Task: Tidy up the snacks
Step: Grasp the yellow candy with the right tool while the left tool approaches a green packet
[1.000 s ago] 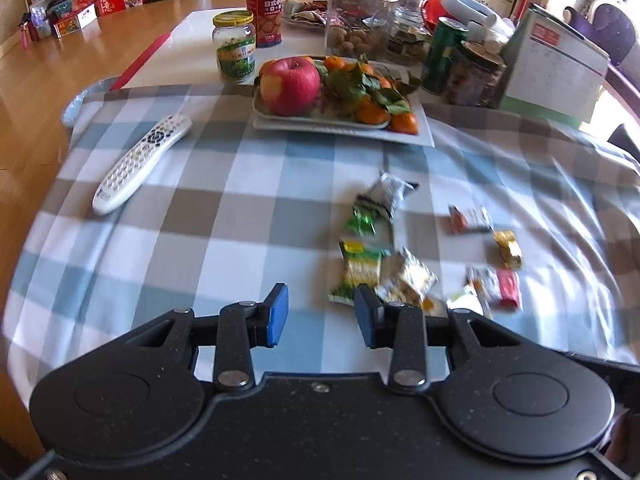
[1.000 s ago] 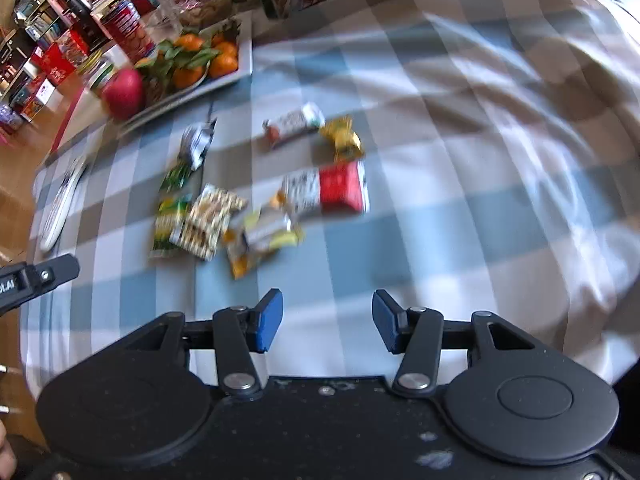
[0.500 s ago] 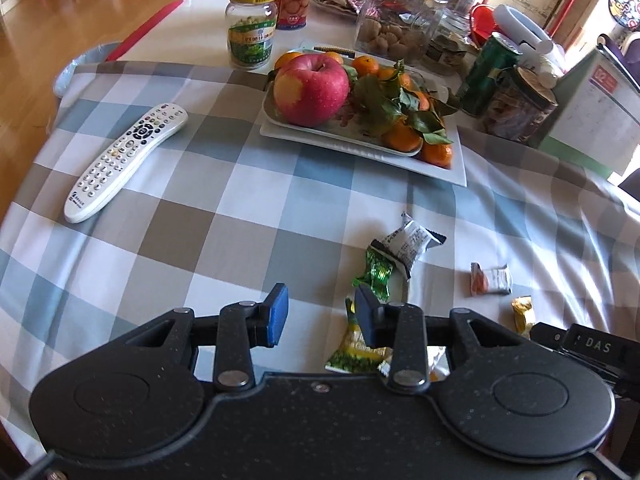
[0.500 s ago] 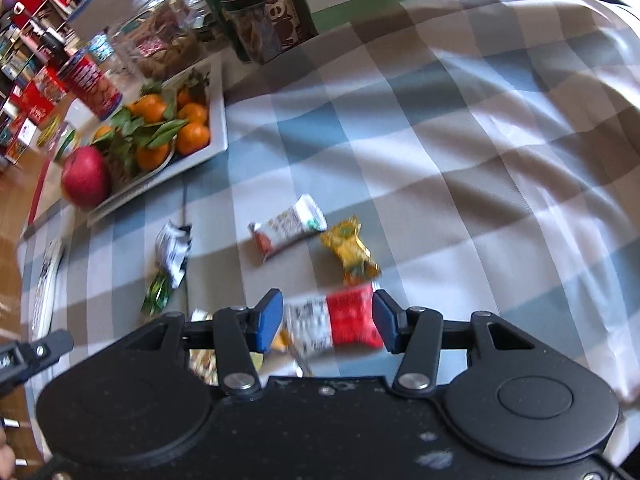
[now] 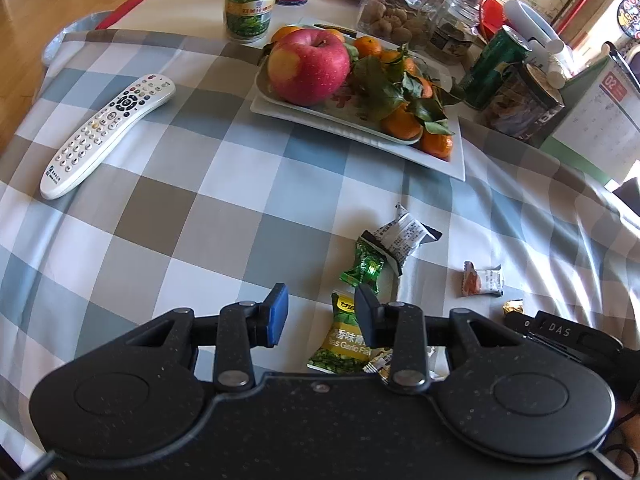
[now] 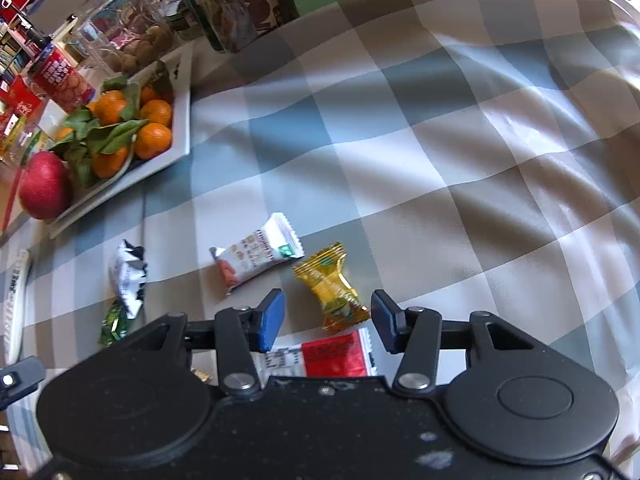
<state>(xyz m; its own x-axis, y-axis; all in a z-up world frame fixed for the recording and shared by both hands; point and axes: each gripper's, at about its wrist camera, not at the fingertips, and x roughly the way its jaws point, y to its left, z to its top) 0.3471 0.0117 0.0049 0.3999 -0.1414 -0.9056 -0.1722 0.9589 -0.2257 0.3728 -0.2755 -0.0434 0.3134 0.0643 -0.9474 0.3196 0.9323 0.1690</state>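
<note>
we see the desk under a checked cloth, largest thing in both views. at its far side a white tray carries a red apple and leafy tangerines; jars and cans stand behind it. a white remote lies on the cloth, well apart from the snacks, on the left.

our left claw is open, nothing held; a green pea packet lies flat between and just under its fingertips, not gripped. just beyond it sits a green candy, touching a black-and-white packet. a small white-and-orange packet lies off to the right.

our right claw is also wide open and empty. a gold candy lies between its fingers, touching neither. a red-and-white packet sits under the claw, partly hidden by the body. the white-and-orange packet lies just beside the gold candy, toward the tray. all snacks are loose on the cloth, near the desk's near edge.
</note>
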